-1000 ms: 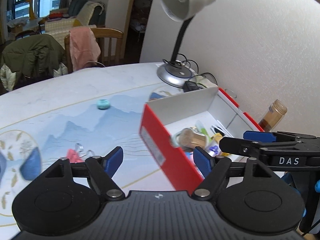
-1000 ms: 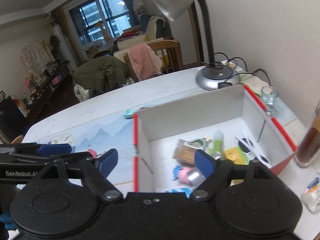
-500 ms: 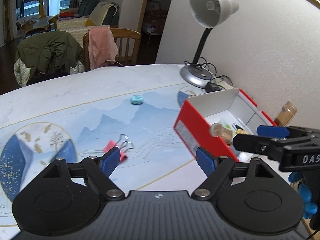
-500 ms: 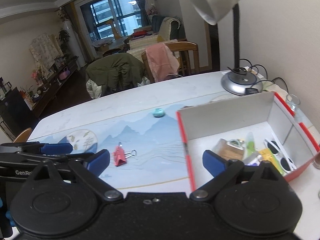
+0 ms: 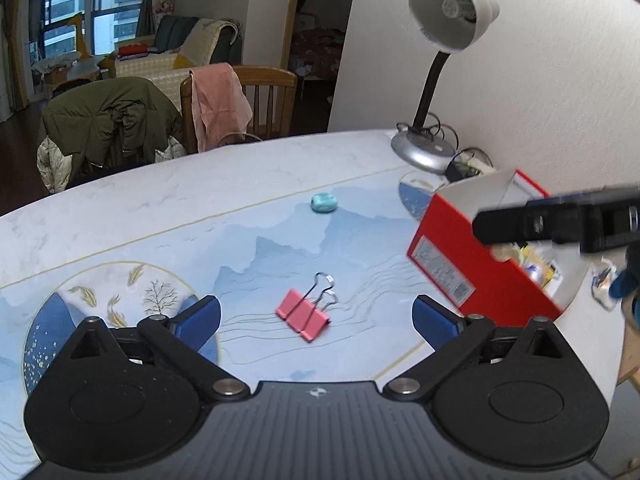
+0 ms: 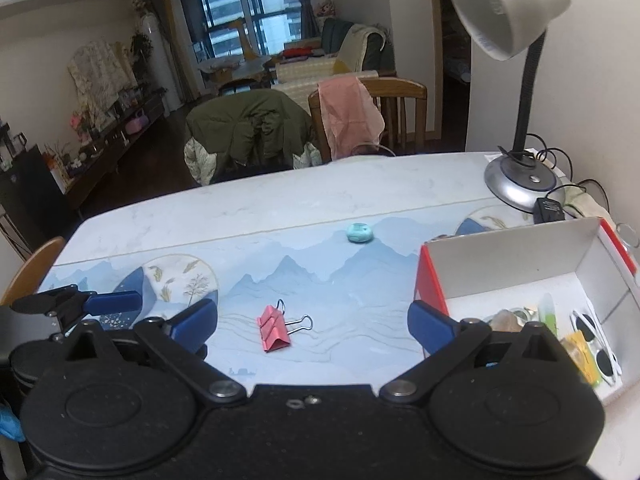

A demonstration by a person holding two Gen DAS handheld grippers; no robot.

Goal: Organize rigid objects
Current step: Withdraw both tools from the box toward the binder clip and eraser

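Both grippers are hovering over the table point(image 5: 120, 208), nothing in either. The left gripper point(image 5: 316, 318) has just been opening its jaws; they're now standing wide apart, w/ the pink binder clip point(image 5: 303, 320) lying on the mat below, roughly centred btw the blue pads but not touched. The right gripper point(image 6: 312, 326) has also just been spreading; its jaws are wide apart too, w/ the same clip point(image 6: 274, 334) showing on the mat left of centre btw its pads, wire handles pointing right.

A small teal round obj point(image 5: 324, 203) is sitting further back on the mat, well apart from the clip. The red box point(image 6: 430, 280) w/ white inside is standing at the right, near the desk lamp point(image 6: 516, 32). Inside the box: white-framed sunglasses point(image 6: 598, 346), a green tube, a yellow packet, other bits partly hidden behind the gripper.

Writing: a white label point(image 5: 442, 272) w/ a barcode on the box's red side, print too small to read. The right gripper is crossing the left wrist view as a dark blurred bar; no lettering legible on it.
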